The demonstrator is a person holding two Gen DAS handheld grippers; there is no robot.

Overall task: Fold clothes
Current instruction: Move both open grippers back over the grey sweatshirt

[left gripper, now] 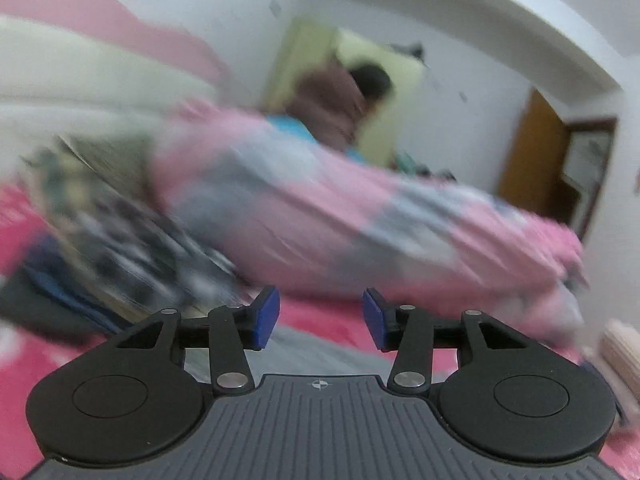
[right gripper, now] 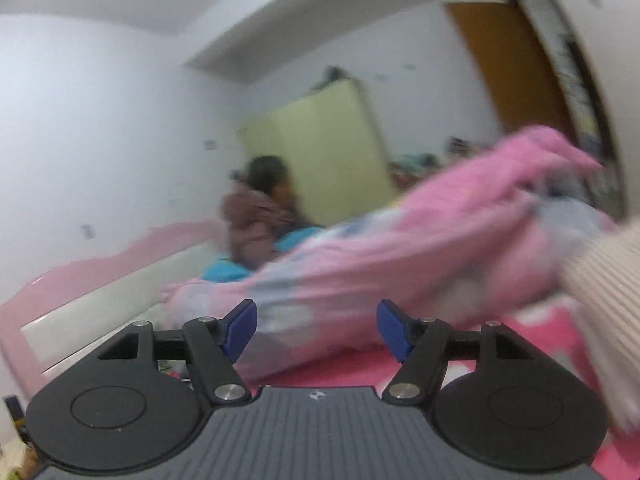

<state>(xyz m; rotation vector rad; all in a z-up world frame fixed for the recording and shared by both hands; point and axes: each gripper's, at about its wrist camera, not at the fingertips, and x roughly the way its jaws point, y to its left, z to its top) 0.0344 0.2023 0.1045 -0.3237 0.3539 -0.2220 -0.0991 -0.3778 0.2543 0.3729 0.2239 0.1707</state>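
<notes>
- One pink and pale blue garment (left gripper: 320,208) is lying in a long bundle across the bed's pink sheet (left gripper: 320,316), just beyond both grippers; both views are blurring it, so its kind is not clear.
- The left gripper (left gripper: 320,314) is showing its blue fingers (left gripper: 267,316) partly open and holding nothing.
- The right gripper (right gripper: 316,328) is showing its fingers (right gripper: 241,330) opened wider, also empty, with the garment behind the gap and not between the pads.
- To do this step well, I think each gripper should be taking one end or corner of the bundle, pinching one layer only, then spreading it flat before folding.
- Counting: two grippers, one pink garment, one dark patterned cloth (left gripper: 120,216) piled beside it on the left, one person in a brown jacket (right gripper: 256,224) sitting at the far side, one pale yellow wardrobe (right gripper: 328,152).
- A ribbed cream sleeve (right gripper: 600,300) is entering at the right edge.
</notes>
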